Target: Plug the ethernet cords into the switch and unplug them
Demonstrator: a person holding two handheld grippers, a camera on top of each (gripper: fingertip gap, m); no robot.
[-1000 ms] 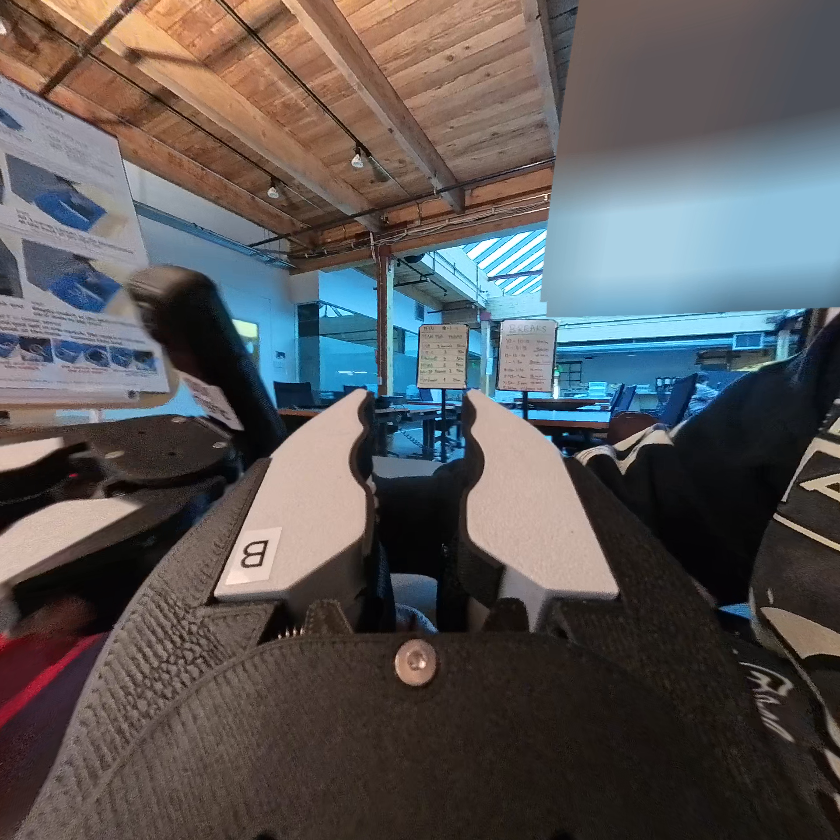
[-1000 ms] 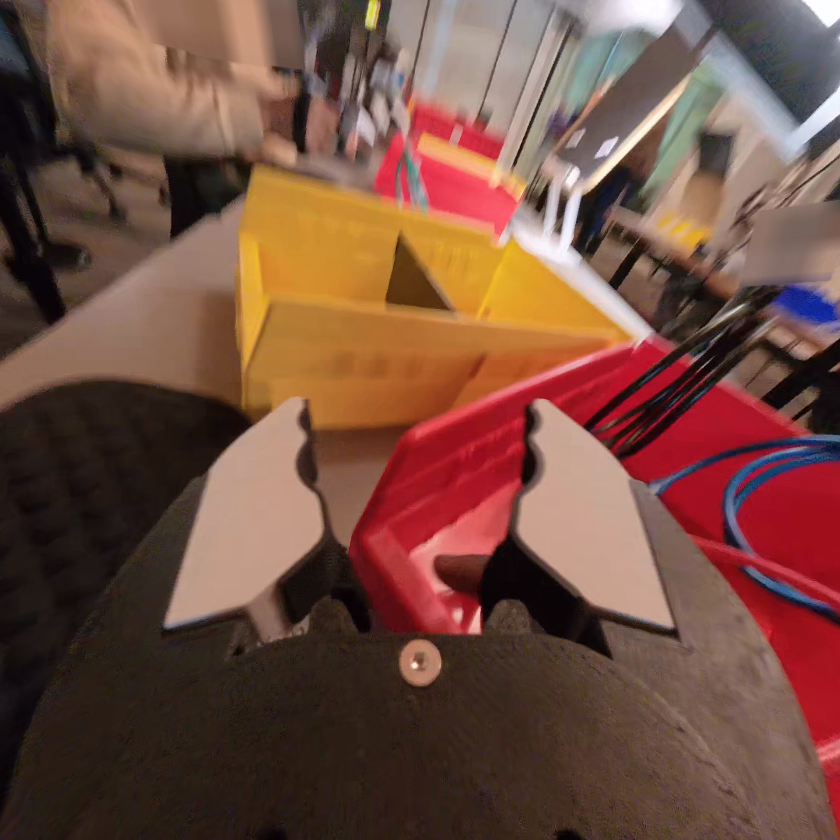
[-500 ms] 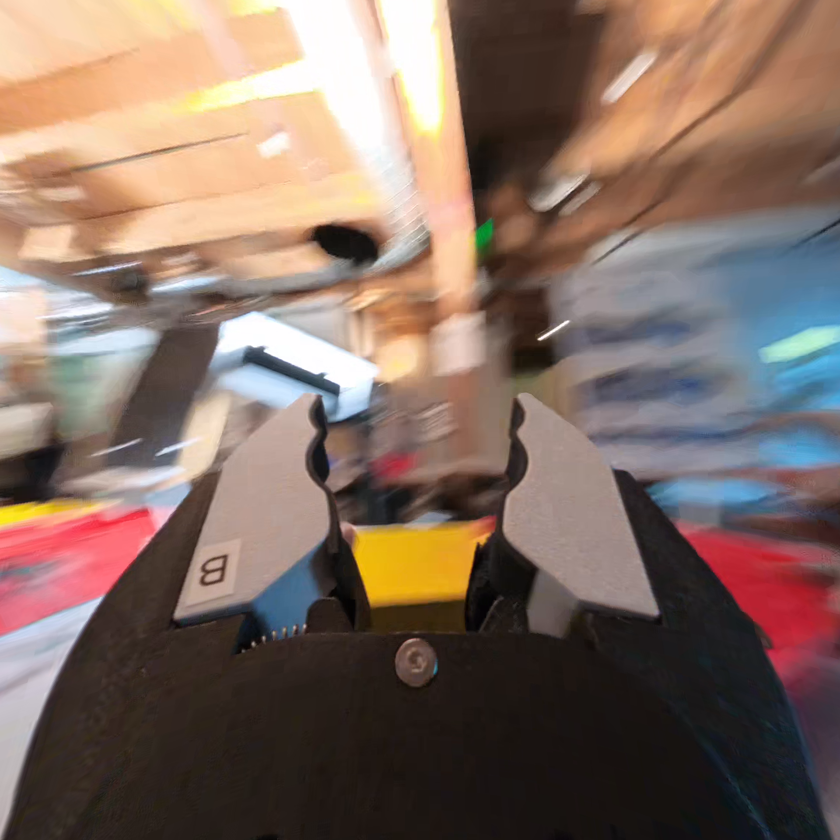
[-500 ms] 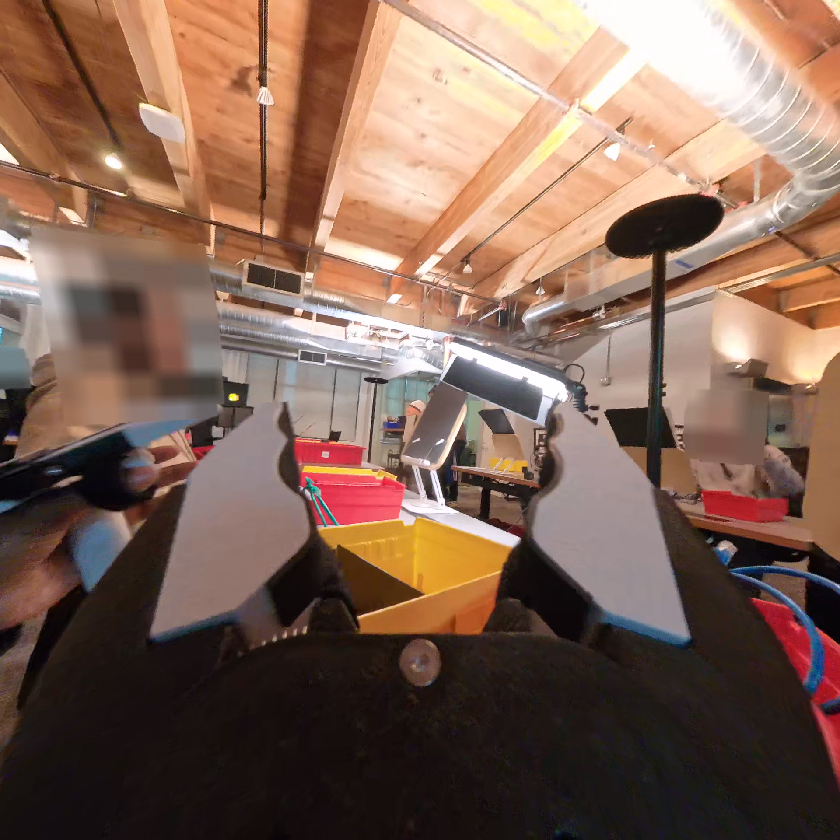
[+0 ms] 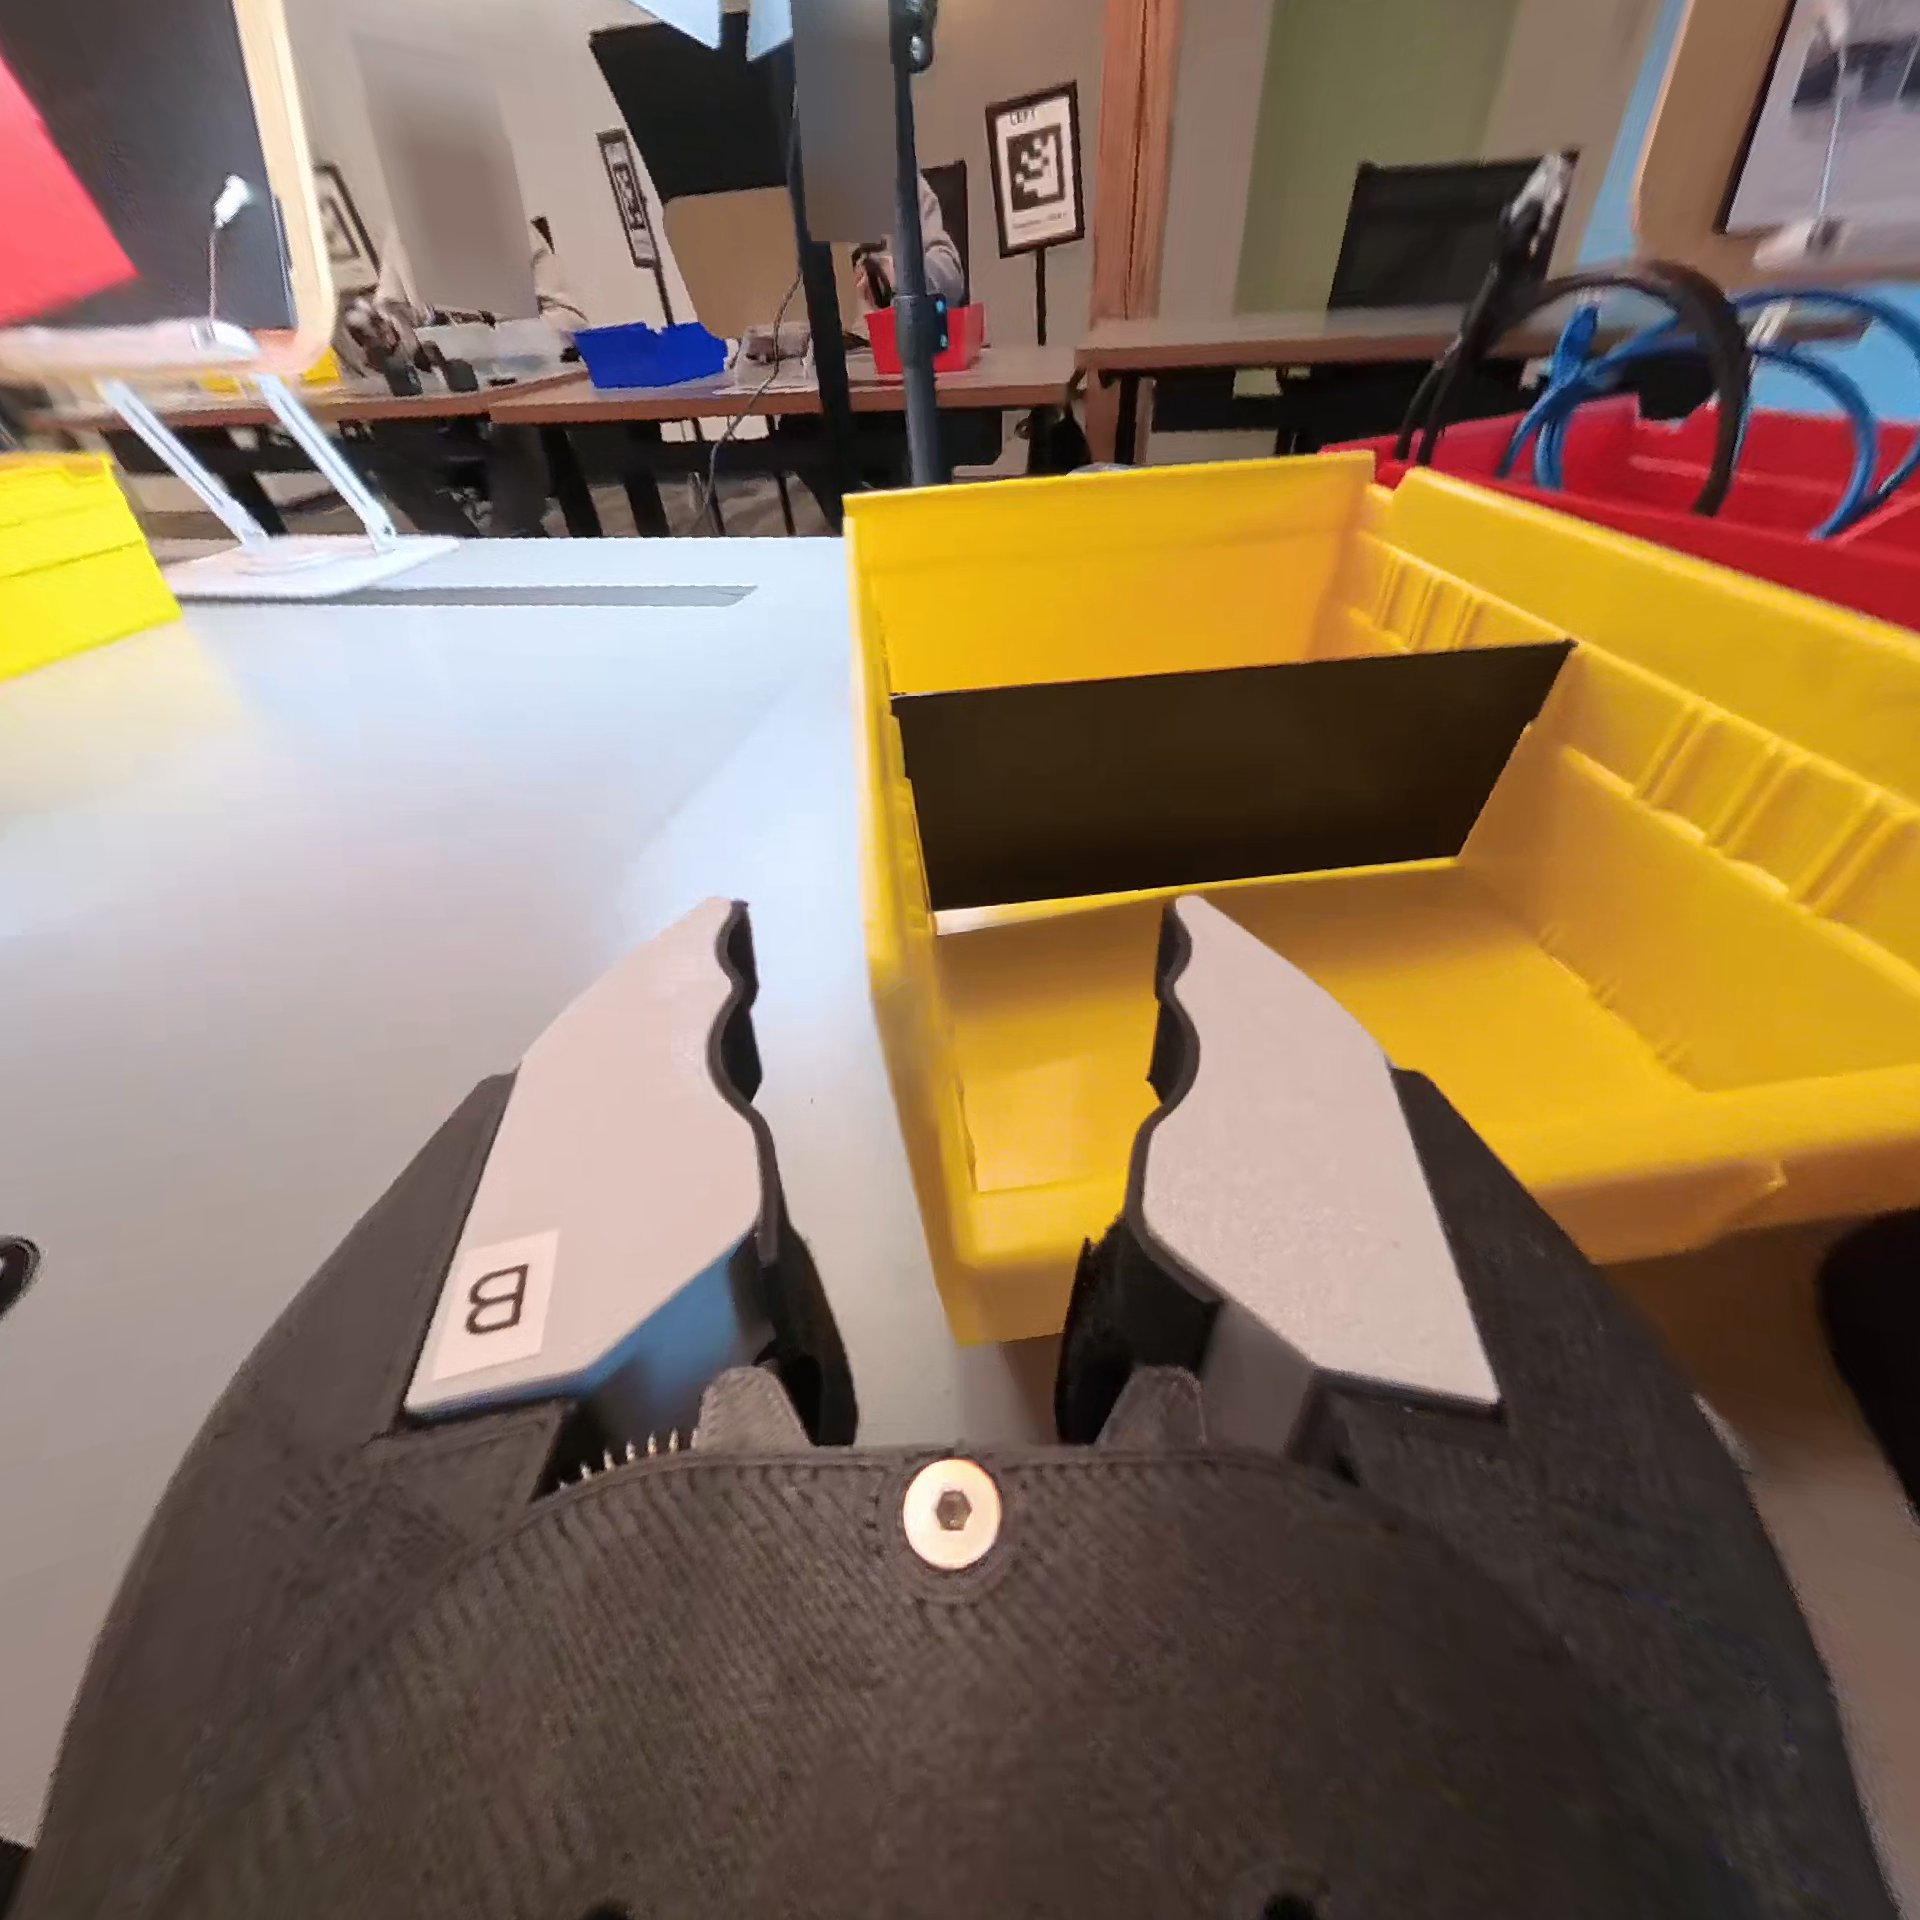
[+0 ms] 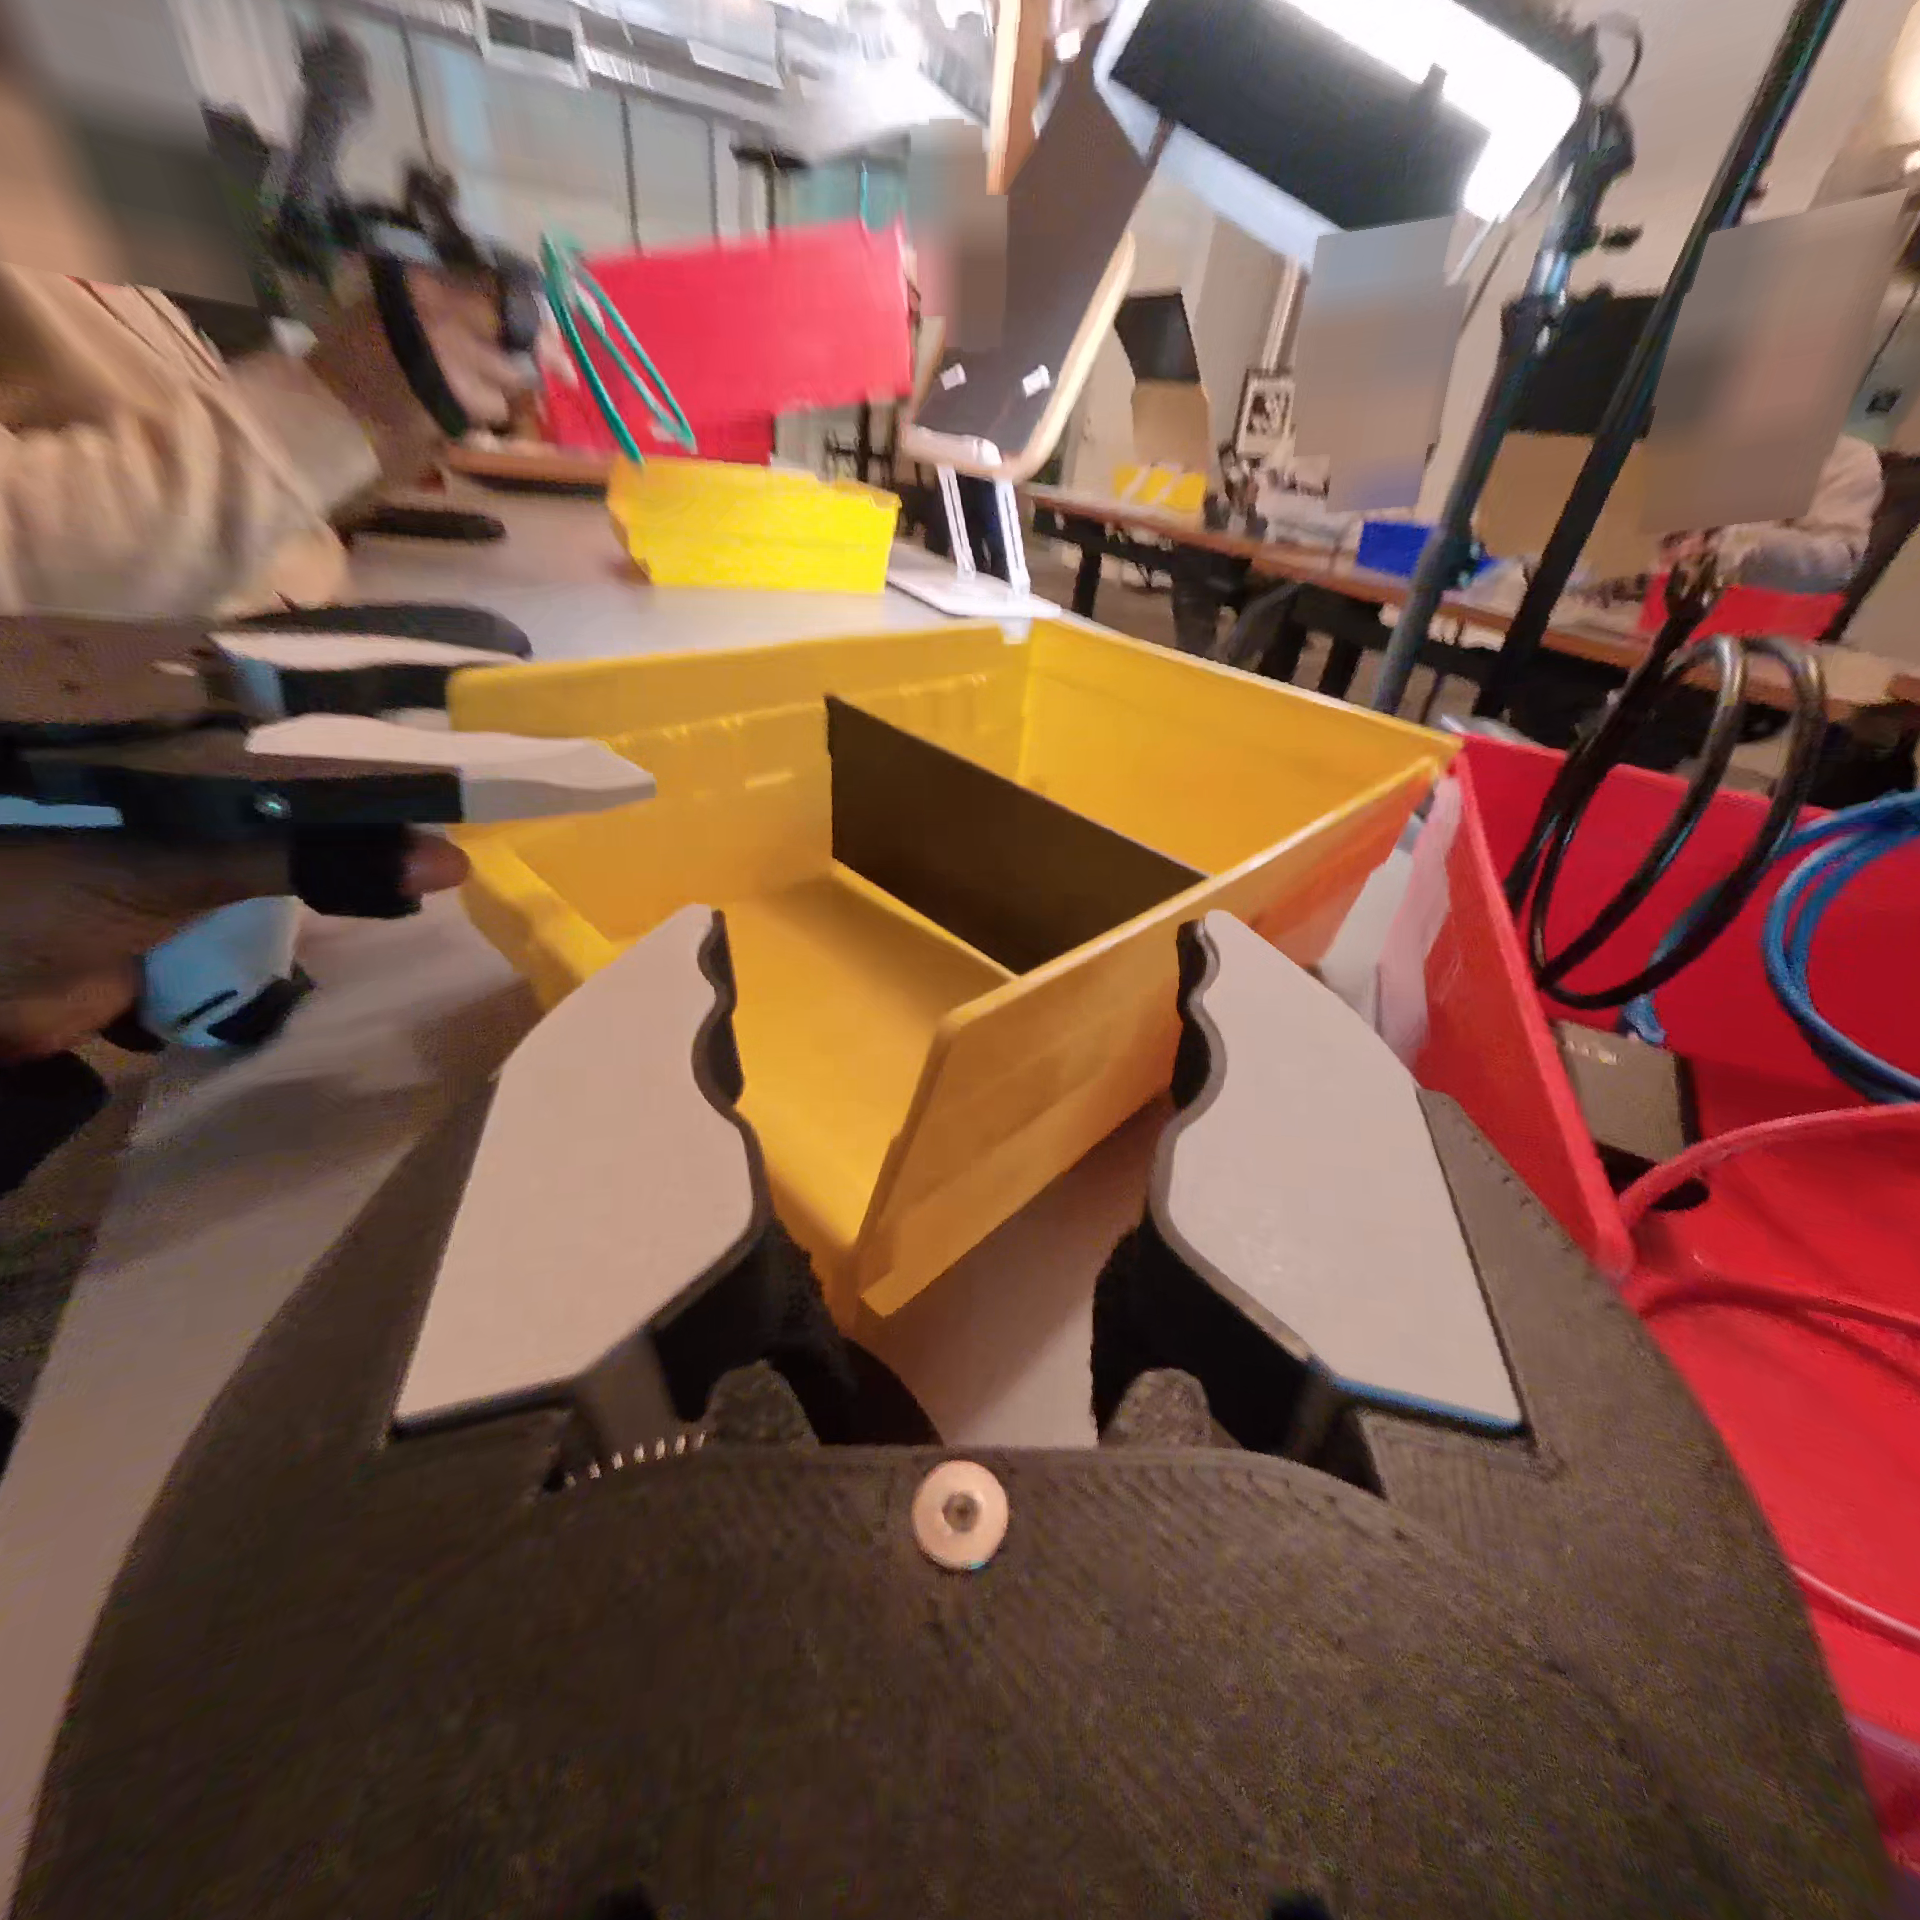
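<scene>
The left gripper (image 5: 951, 1029) has its jaws released, a clear gap between the two grey fingers (image 5: 634, 1132) and nothing in it; it hangs low over the pale counter (image 5: 416, 831), its right finger overlapping the near left corner of the yellow bin (image 5: 1621, 1049). The right gripper (image 6: 951, 1029) likewise has its jaws spread and bare; between them shows the near corner of the same yellow bin (image 6: 1039, 1049), seen from its other side. That bin is split by a black divider (image 5: 1195, 769) standing upright across it, and the near compartment holds nothing that shows. In the right wrist view the left gripper (image 6: 540, 758) reaches in from the left, its fingers just at the bin's left rim, with a gloved hand (image 6: 353, 862) under it.

Just beyond the yellow bin, on its right in both views, stands a red bin (image 6: 1496, 997); the ethernet cords lie there: blue cords (image 6: 1829, 935) and black cords (image 6: 1662, 831) loop up out of it, and a red cord (image 6: 1766, 1132) curves across its floor; a small dark boxy device (image 6: 1621, 1091) sits inside by the wall, though whether it is the switch cannot be told. Farther off on the counter stand another yellow bin (image 6: 758, 530) and a tablet on a white stand (image 6: 1049, 343); behind are more tables.
</scene>
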